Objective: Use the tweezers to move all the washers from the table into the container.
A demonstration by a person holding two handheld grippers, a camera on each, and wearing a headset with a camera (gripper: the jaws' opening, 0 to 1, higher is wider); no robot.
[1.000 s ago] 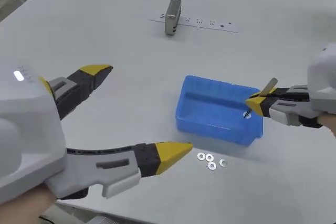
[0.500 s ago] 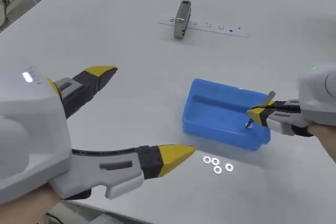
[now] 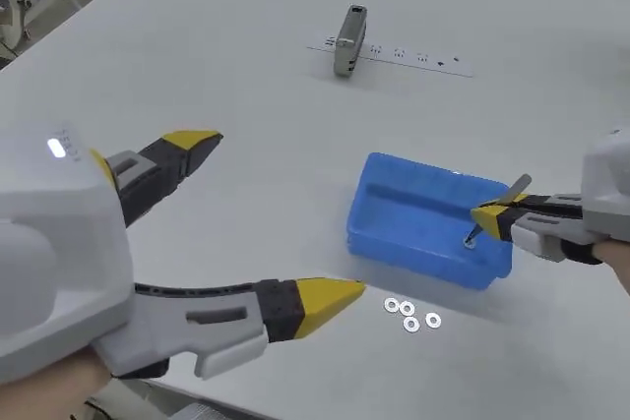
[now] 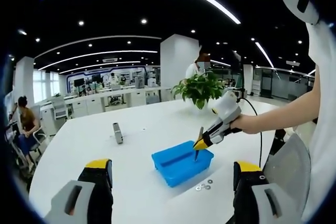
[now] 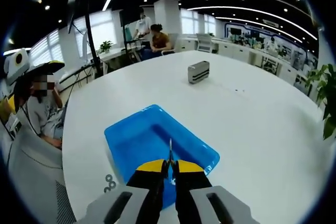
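Grey tweezers (image 3: 513, 188) in right tool (image 3: 489, 211), tips down into container (image 3: 413, 206)

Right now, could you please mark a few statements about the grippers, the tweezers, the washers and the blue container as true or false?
1. The right gripper is shut on the tweezers. True.
2. Four washers lie on the table beside the blue container. True.
3. The tips of the tweezers are above the washers. False: they point down into the blue container.
4. The left gripper holds a washer. False: its jaws are wide open and hold nothing.
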